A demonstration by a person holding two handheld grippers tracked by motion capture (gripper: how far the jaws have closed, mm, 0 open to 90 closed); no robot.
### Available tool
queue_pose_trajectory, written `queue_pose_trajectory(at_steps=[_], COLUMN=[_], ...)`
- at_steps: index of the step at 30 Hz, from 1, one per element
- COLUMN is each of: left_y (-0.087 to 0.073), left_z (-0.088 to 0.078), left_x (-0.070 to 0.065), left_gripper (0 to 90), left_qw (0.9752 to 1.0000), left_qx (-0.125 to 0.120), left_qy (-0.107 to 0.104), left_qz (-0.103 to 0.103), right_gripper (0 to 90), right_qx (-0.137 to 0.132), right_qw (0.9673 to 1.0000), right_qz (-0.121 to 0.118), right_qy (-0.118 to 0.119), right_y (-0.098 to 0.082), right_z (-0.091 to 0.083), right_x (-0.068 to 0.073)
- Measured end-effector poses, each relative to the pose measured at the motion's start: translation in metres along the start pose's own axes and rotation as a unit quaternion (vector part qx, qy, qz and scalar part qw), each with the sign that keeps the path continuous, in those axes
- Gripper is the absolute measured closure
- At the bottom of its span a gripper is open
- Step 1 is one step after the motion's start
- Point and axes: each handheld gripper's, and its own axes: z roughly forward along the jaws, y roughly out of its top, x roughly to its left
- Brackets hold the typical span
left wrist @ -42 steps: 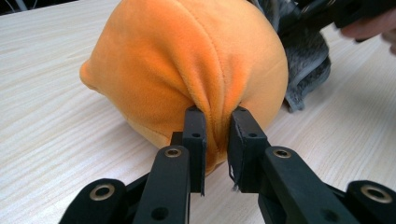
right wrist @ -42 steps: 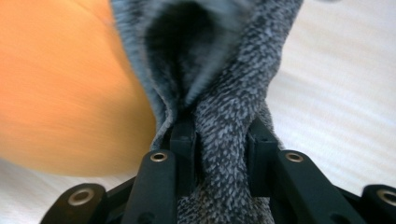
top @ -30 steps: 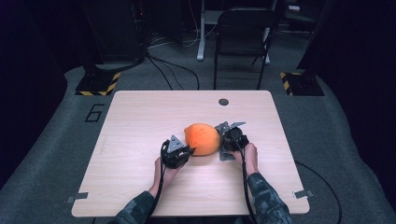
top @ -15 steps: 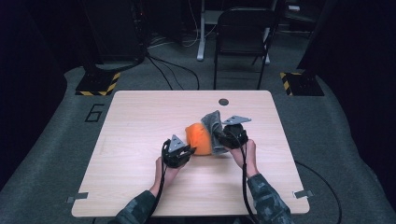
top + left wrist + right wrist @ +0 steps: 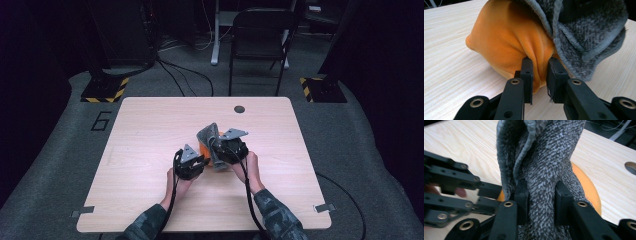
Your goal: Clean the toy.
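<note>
An orange plush cushion (image 5: 204,149) with a grey fuzzy cover (image 5: 209,132) lies at the middle of the wooden table (image 5: 150,130). My left gripper (image 5: 539,75) is shut on a fold of the orange fabric (image 5: 509,37) low at the cushion's near side and rests by the table top (image 5: 200,162). My right gripper (image 5: 541,195) is shut on the grey cover (image 5: 544,152) and holds it pulled up over the orange body (image 5: 586,185). Its jaws have just eased open slightly, with the grey fabric still pinched between them. The left gripper (image 5: 495,192) shows beside it.
A round cable hole (image 5: 239,109) sits near the table's far edge. A dark chair (image 5: 260,35) stands beyond the table, with cables on the floor. Striped floor blocks (image 5: 104,90) lie at the far left and right. Bare wood surrounds the cushion.
My right gripper has risen and moved toward the far left, drawing the grey cover up over the orange cushion. The left gripper has stayed put.
</note>
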Motion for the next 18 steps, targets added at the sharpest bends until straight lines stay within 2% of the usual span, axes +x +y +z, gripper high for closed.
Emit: queue_pose_trajectory(at_steps=[6, 10, 18], left_y=[0.000, 0.000, 0.000], left_z=[0.000, 0.000, 0.000], left_x=[-0.001, -0.001, 0.000], left_gripper=[75.7, 75.7, 75.7], left_qw=[1.0000, 1.0000, 1.0000], left_qx=[-0.004, -0.004, -0.007], left_qy=[0.001, -0.001, -0.004], left_qz=[0.001, 0.000, -0.002], right_gripper=[68.4, 68.1, 66.9], right_qx=[0.000, 0.001, 0.004], right_qw=[1.0000, 1.0000, 0.9999], right_qz=[0.003, -0.007, 0.009], right_qy=[0.000, -0.004, -0.012], right_y=[-0.002, -0.005, -0.010], right_z=[-0.001, -0.004, -0.009], right_x=[-0.004, -0.006, -0.019])
